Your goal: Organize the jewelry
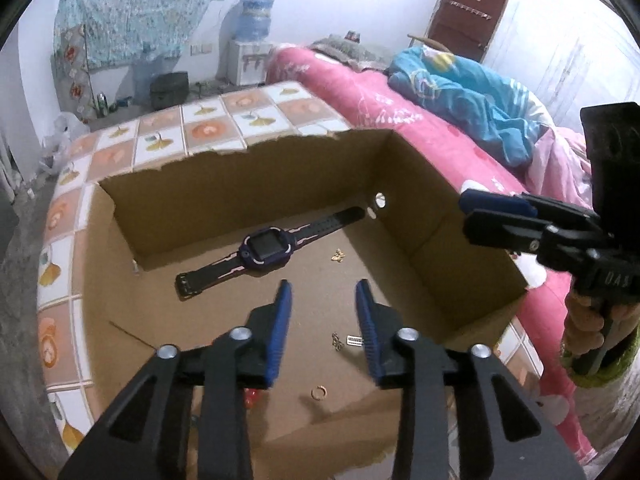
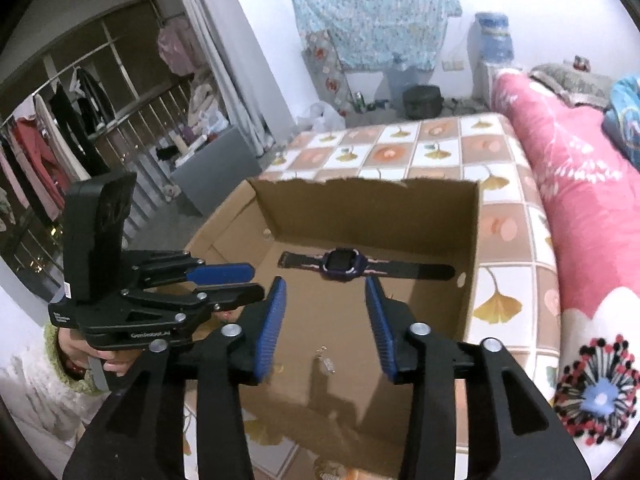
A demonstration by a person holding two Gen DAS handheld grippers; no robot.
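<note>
Left wrist view:
- The left gripper [image 1: 323, 292] is hanging over the near part of an open cardboard box [image 1: 440, 184], its blue-padded jaws spread with nothing lying between them.
- A dark purple watch [image 1: 262, 250] is lying flat on the box floor, beyond the fingertips, its strap running from near left to far right toward the far right corner.
- A small gold charm [image 1: 339, 256] is sitting just right of the watch face, apart from it.
- Nearer, between the fingers, a little gold chain piece [image 1: 337, 341] is lying just beside a small silver ribbed clip [image 1: 355, 340].
- A gold ring [image 1: 319, 393] is resting nearest of all, and something red [image 1: 251, 396] is peeking from behind the left finger; I cannot tell what it is.
- The right gripper [image 1: 468, 210] is reaching in from the right over the box's right wall, held by a hand [image 1: 586, 328] in a green sleeve; its jaws are standing slightly apart, empty.
- The box is sitting on a tiled-pattern cloth [image 1: 208, 128], with a pink bedspread [image 1: 360, 92] lying to the right.

Right wrist view:
- The right gripper [image 2: 325, 292] is pointing down into the same box [image 2: 472, 240], jaws spread wide and gripping nothing.
- The watch [image 2: 340, 266] is lying across the far floor, just past the fingertips.
- A small silver spring-like piece [image 2: 328, 364] is lying on the floor between the fingers.
- The left gripper [image 2: 258, 280] is coming in from the left, jaws parted, empty.
</note>
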